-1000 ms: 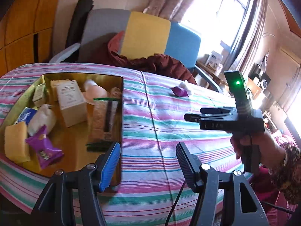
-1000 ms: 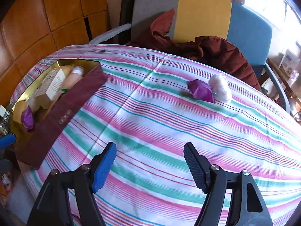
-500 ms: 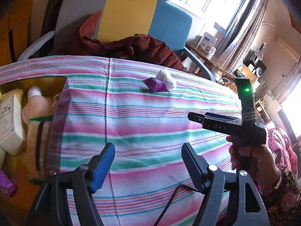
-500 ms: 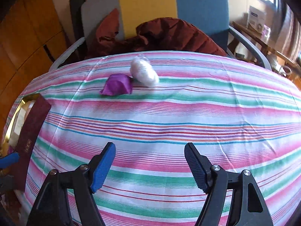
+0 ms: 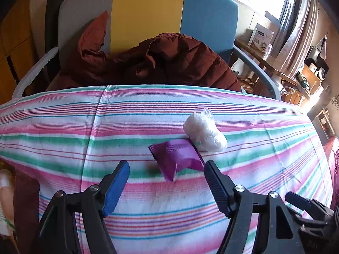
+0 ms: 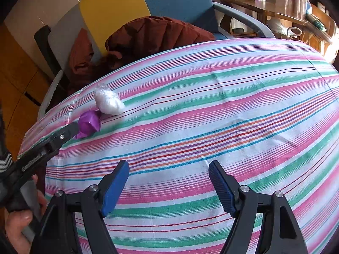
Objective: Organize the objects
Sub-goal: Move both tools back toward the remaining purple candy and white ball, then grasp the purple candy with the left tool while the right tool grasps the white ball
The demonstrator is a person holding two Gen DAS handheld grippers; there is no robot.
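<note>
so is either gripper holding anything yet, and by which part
Nothing is held. The left gripper is open, its fingers either side of the purple packet without pressing it. The right gripper is open over bare cloth.

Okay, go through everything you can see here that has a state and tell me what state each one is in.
left gripper: open, just widened, purple packet at its tips, not pressed.
right gripper: open, empty, over bare tablecloth.
purple packet: lying on cloth, sealed.
white wrapped bundle: lying against the packet.
maroon jacket: crumpled on the chair.

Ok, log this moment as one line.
left gripper: open, at purple packet | right gripper: open, empty | white bundle: on tablecloth
</note>
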